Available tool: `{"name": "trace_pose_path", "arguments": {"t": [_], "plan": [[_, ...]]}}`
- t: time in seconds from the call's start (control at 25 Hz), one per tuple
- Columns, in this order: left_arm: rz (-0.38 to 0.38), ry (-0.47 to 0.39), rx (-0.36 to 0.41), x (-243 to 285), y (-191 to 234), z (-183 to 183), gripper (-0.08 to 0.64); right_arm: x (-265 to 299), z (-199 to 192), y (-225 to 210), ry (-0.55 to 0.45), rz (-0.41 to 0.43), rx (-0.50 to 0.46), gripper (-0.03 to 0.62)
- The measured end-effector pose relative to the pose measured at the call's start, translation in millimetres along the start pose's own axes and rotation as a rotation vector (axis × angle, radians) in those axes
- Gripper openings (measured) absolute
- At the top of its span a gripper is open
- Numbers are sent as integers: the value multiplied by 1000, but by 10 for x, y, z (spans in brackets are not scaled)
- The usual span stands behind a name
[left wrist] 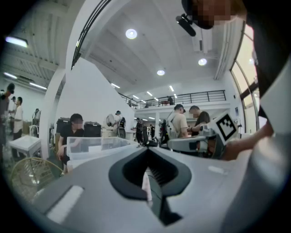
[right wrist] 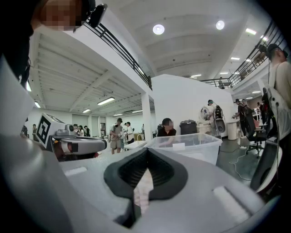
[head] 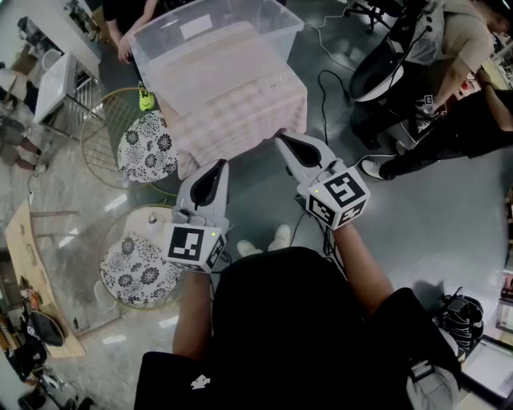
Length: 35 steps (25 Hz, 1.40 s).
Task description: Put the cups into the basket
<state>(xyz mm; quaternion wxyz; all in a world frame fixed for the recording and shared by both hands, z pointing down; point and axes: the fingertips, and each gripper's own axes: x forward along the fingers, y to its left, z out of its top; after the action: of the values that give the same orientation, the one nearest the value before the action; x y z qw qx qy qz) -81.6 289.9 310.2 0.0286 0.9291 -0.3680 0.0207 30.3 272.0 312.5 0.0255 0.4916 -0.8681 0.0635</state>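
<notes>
Both tongs are clenched with nothing in them. The left gripper (head: 217,165) and right gripper (head: 281,138) are held side by side just short of the clear bin (head: 164,50), tips aimed at it. In each gripper view the jaws meet at the tip, with only a sliver of checked cloth (head: 244,108) showing through the pad gap. The bin sits on that cloth-covered table and is probably the "basket", so this looks like a ready pose facing the drop spot. No cups show in any view, inside or beside the bin, so their location can't be told. Left of the bin are two floral-cushion wire stools (head: 147,149), not part of the task. A seated person (head: 127,18) is behind the bin.
</notes>
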Motion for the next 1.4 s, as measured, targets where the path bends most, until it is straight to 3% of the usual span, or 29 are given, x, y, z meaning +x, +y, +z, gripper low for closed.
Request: {"name": "trace_pose_path", "arguments": {"t": [0.28,0.96,1.4], "plan": [[-11,-21,-90,57,-36,12,6,-13,-7,-48,-23,13,-1,2],[36,26,-101,447,-315,-93,6,-203,-43,-478,-33,94,32,2],[60,43,-99,704,-612,-202,6,-341,-260,-805,6,114,37,2]]}}
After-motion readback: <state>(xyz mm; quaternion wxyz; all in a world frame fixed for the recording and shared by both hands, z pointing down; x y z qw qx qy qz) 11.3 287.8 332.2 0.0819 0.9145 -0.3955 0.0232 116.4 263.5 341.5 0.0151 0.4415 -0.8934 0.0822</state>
